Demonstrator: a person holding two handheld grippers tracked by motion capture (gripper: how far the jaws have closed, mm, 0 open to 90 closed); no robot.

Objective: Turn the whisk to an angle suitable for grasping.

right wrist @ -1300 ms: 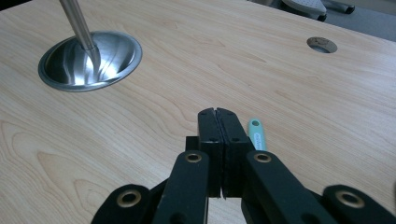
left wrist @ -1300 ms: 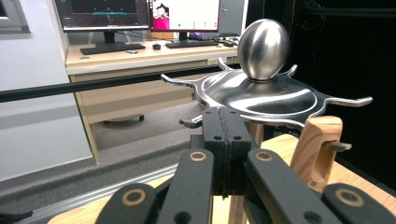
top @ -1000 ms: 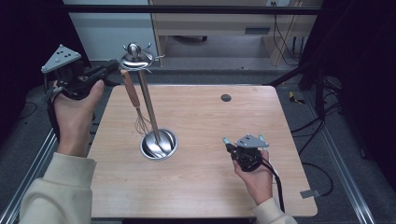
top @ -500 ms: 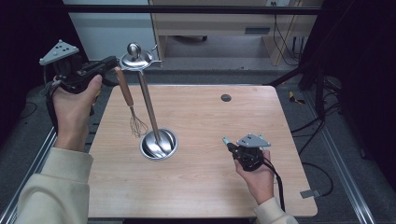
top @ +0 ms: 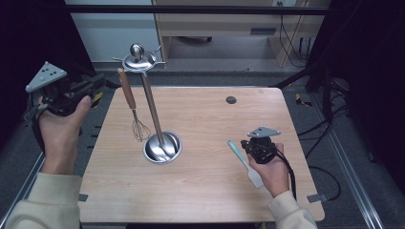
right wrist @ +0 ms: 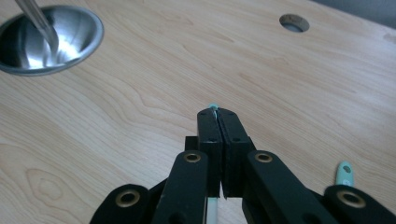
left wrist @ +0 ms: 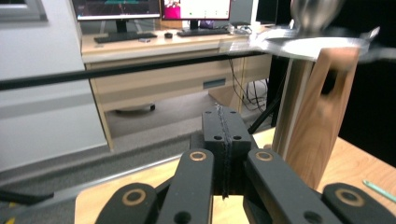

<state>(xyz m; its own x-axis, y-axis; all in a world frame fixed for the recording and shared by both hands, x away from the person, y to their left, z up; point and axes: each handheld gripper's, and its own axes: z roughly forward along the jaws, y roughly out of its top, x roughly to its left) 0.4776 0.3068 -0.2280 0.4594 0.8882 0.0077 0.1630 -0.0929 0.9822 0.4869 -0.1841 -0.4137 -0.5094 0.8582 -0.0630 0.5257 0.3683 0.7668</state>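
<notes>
Your left gripper (top: pixel 93 82) has pulled away from the whisk (top: pixel 132 107) since a second ago, to the left, beyond the table (top: pixel 200 200) edge, and your right gripper (top: pixel 248 146) now carries a spatula (top: pixel 244 163) that did not show earlier. The whisk hangs by its wooden handle from the top disc of the steel stand (top: pixel 156 119), with its wire end just above the wood, beside the round base. In the left gripper view the jaws of your left gripper (left wrist: pixel 225 122) are pressed together with nothing between them (the wooden handle (left wrist: pixel 322 126) stands just to their right). In the right gripper view your right gripper (right wrist: pixel 218 116) is clamped on the thin pale green spatula (right wrist: pixel 213 107), whose tip shows beyond the jaw tips. From above, the spatula lies slanted under your right hand (top: pixel 272 169), close over the table.
</notes>
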